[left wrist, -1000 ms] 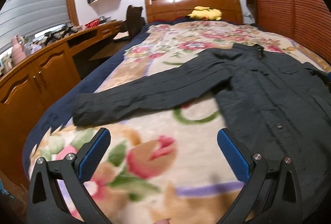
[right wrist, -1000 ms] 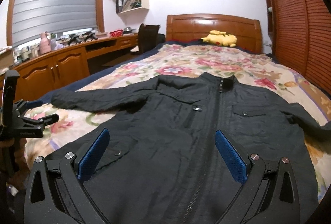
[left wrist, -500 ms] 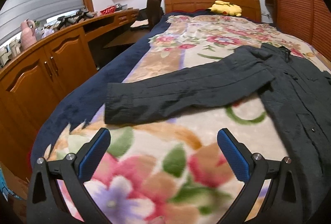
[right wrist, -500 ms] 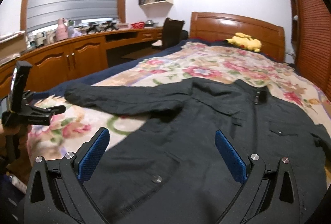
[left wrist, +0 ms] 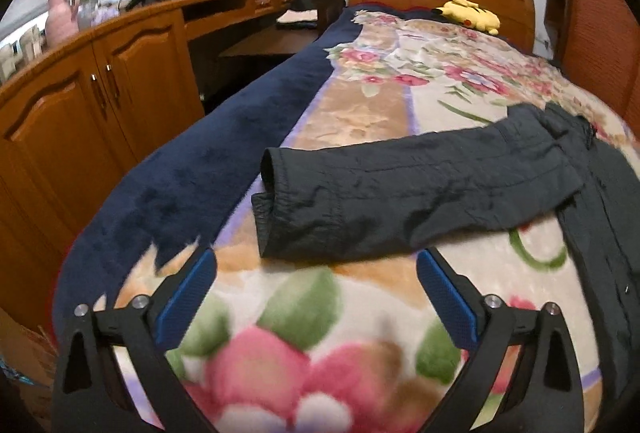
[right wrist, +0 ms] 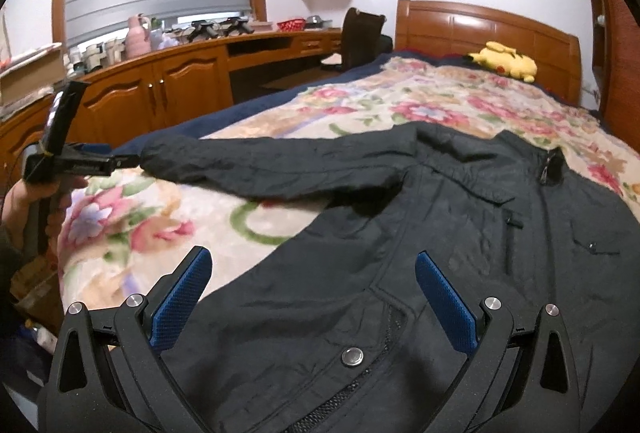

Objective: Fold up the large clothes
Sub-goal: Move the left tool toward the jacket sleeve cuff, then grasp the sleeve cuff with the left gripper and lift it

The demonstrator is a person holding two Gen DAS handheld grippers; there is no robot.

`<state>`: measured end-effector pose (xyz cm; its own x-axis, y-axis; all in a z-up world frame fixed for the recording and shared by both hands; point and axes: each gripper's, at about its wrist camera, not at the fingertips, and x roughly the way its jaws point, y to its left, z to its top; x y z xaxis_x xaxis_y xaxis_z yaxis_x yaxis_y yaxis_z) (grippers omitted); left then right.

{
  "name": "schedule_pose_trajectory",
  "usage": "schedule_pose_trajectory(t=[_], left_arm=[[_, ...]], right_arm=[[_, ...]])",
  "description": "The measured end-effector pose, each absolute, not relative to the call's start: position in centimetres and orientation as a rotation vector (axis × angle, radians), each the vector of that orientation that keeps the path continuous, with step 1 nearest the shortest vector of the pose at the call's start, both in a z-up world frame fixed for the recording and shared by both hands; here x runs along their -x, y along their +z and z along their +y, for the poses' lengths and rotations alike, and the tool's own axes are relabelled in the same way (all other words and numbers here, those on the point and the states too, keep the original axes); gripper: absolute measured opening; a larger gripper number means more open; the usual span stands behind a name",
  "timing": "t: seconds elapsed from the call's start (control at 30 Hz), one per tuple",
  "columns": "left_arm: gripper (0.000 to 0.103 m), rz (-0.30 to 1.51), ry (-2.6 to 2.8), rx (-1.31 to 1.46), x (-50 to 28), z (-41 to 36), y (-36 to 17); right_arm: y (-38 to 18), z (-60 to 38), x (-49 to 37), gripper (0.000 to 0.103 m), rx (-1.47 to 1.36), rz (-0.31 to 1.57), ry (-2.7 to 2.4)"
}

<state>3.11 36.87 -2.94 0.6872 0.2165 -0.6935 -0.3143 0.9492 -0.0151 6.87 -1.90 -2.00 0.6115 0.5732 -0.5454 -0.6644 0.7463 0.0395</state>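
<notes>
The dark jacket (right wrist: 460, 233) lies front up and unfolded on the floral blanket (left wrist: 360, 105) of the bed, its sleeve (left wrist: 400, 201) stretched out flat toward the bed's edge so that it can be folded inward over the body. The left gripper (left wrist: 316, 293) hovers just short of the sleeve cuff (left wrist: 272, 201), jaws spread wide and holding nothing, aligned to take the cuff. The right gripper (right wrist: 314, 289) sits low over the jacket's lower front panel, jaws also wide and empty; whether its pads touch the fabric is unclear from this angle. No fold is yet made.
</notes>
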Motion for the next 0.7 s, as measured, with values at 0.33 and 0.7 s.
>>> schedule_pose_trajectory(t=[0.33, 0.7], left_arm=[[0.088, 0.762, 0.329, 0.302, -5.9, 40.8, -4.1], [0.088, 0.805, 0.324, 0.395, -7.3, 42.4, -6.3]], right_arm=[[-2.9, -1.8, -6.9, 0.103, 0.176, 0.591, 0.71], [-3.8, -1.2, -7.3, 0.103, 0.202, 0.617, 0.718]])
